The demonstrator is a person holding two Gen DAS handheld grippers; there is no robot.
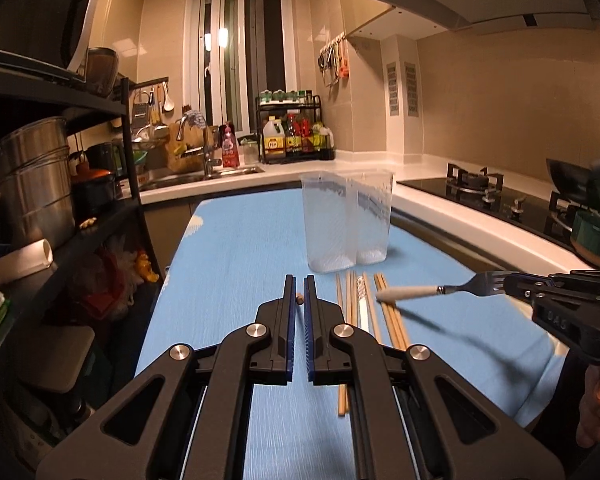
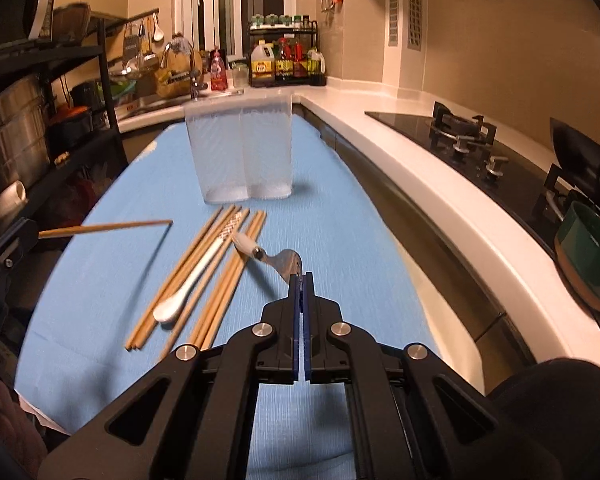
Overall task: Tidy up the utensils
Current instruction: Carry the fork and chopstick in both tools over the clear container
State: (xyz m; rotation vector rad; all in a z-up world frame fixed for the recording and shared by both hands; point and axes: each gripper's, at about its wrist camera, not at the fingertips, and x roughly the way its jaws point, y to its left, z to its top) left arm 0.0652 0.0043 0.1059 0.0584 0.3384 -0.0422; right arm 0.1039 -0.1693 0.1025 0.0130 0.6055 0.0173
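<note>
In the left wrist view, our left gripper (image 1: pixel 299 280) is nearly closed on one chopstick (image 1: pixel 299 299), near the clear holder (image 1: pixel 346 220) on the blue table (image 1: pixel 240 240). In the right wrist view, our right gripper (image 2: pixel 302 278) pinches the fork (image 2: pixel 290 261) by its prongs above the loose chopsticks (image 2: pixel 204 276). We should lift each one high, tip it upright, and drop it in its own side.

Chopsticks (image 2: pixel 204 272) uncountable; one fork (image 2: pixel 284 261), one spoon (image 2: pixel 196 280), two-cell holder (image 2: pixel 240 152).
</note>
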